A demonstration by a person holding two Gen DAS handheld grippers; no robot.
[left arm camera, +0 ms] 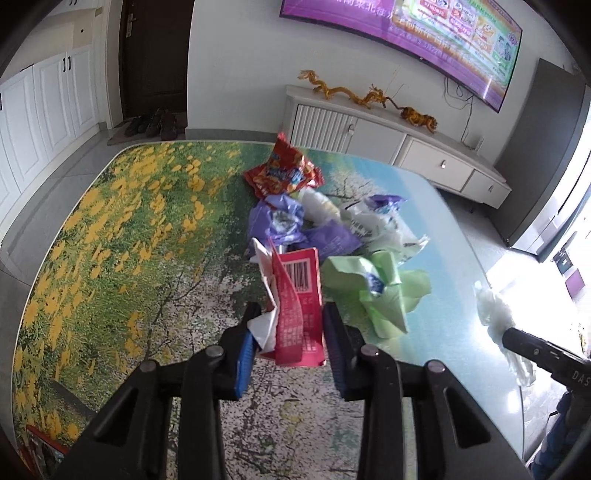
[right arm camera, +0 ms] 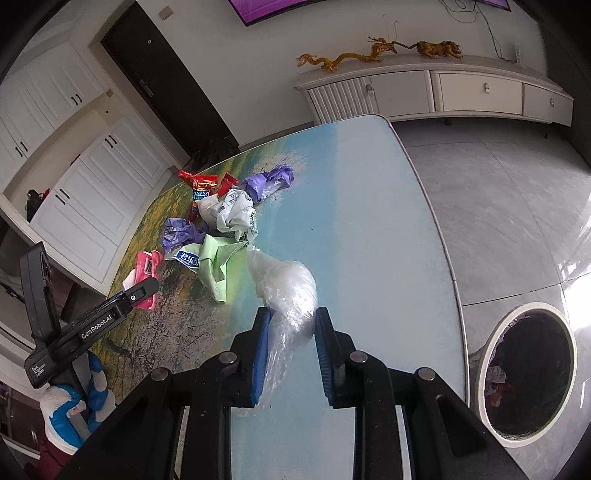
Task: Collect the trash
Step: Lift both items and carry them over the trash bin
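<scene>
My left gripper [left arm camera: 290,314] is shut on a pink packet [left arm camera: 299,302] with a barcode and a scrap of white paper, held a little above the table. In the right wrist view that same pink packet [right arm camera: 146,266] shows at the tip of the left gripper [right arm camera: 142,291]. My right gripper [right arm camera: 290,317] is shut on a clear plastic bag [right arm camera: 288,291]. The clear bag [left arm camera: 493,314] also appears at the far right of the left wrist view. A heap of wrappers lies on the table: a red snack bag [left arm camera: 282,171], purple wrappers [left arm camera: 280,221], white bags [left arm camera: 373,221] and a green wrapper [left arm camera: 384,291].
The table [left arm camera: 110,236] carries a printed landscape cover. A round bin [right arm camera: 532,373] with a dark liner stands on the floor to the right of the table. A white sideboard [right arm camera: 436,92] with golden dragon figures lines the far wall under a television [left arm camera: 406,33].
</scene>
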